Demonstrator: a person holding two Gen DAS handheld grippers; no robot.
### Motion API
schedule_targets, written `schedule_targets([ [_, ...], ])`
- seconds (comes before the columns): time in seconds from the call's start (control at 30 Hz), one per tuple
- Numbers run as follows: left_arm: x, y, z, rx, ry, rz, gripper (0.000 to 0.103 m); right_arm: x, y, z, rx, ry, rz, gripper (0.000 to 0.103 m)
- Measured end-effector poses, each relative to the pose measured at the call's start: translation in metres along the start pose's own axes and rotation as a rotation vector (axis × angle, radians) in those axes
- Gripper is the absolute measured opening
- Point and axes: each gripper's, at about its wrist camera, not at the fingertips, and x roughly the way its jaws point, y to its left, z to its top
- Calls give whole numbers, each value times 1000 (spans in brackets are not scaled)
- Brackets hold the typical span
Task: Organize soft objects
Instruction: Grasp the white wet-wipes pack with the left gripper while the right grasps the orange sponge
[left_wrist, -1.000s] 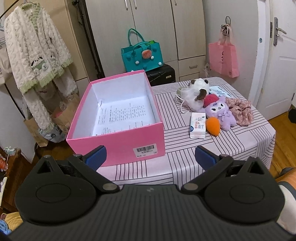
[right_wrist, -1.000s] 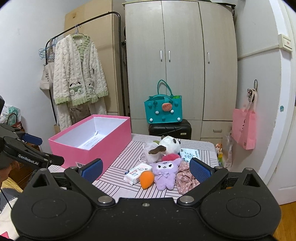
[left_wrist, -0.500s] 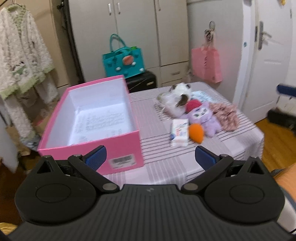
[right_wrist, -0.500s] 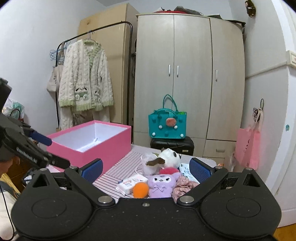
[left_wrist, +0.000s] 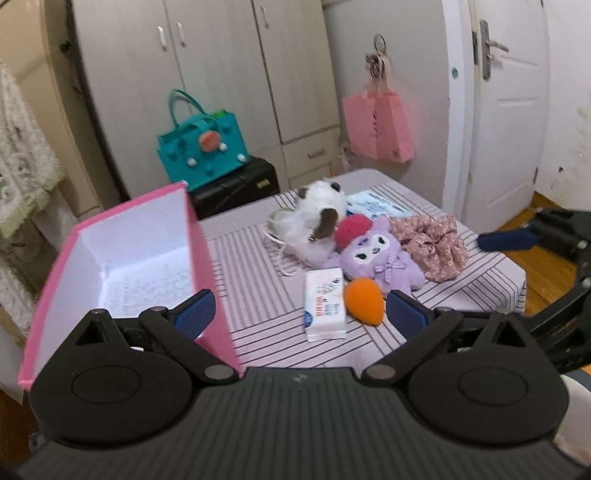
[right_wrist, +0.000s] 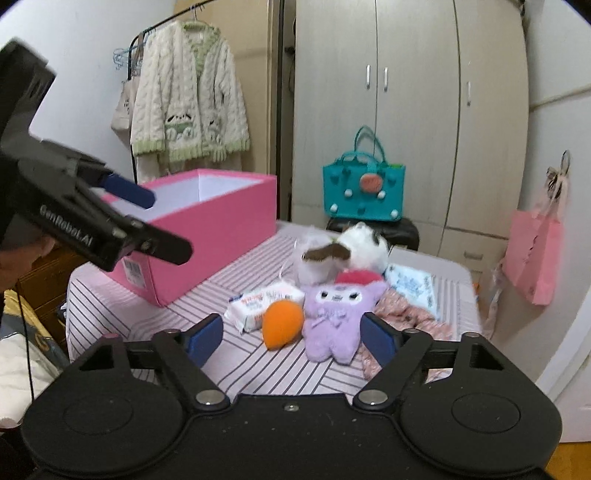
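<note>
Soft toys lay heaped on a striped table (left_wrist: 258, 258) beside an open pink box (left_wrist: 122, 258).
Both grippers, left (left_wrist: 297, 312) and right (right_wrist: 291, 336), hovered empty, jaws wide though just narrowing; the purple plush (right_wrist: 334, 317) half-hid floral fabric (left_wrist: 432, 243); blur smeared the tissue pack (right_wrist: 266, 302).

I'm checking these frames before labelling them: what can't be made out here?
- Pink box, right wrist view: its floor is hidden by its own near wall.
- Printed sheet in the box, left wrist view: text blurred, partly behind the left gripper.
- Tissue pack: lettering too small to read.
- Floral fabric, right wrist view: partly behind the right gripper and the purple plush.
</note>
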Motion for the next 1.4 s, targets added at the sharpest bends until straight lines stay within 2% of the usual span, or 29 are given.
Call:
schedule_targets([
  [0.23, 41, -14, 13, 65, 100, -71, 79, 36, 0, -10, -15, 9, 36, 69],
  [0.33, 61, -15, 22, 81, 173, -113, 70, 50, -1, -12, 6, 13, 52, 68],
  [0.43, 79, -15, 27, 95, 241, -137, 68, 64, 0, -13, 11, 20, 58, 66],
  [0.57, 101, -12, 27, 82, 299, -171, 62, 81, 1, -13, 22, 34, 52, 56],
  [0.7, 120, -8, 28, 59, 326, -170, 60, 92, 3, -13, 7, 37, 50, 55],
  [0.8, 129, -5, 28, 39, 347, -185, 60, 96, 7, -13, -32, 37, 15, 41],
  [0.87, 134, -3, 29, 16, 364, -208, 60, 95, 7, -13, -45, 38, 3, 39],
  [1.1, 136, 5, 31, -54, 397, -293, 60, 78, -3, -14, 18, 74, 34, 38],
  [1.27, 139, -4, 32, -19, 374, -269, 62, 74, -11, -13, 72, 114, 32, 38],
  [1.4, 146, -2, 33, -43, 382, -281, 62, 77, -12, -11, 74, 124, 36, 38],
])
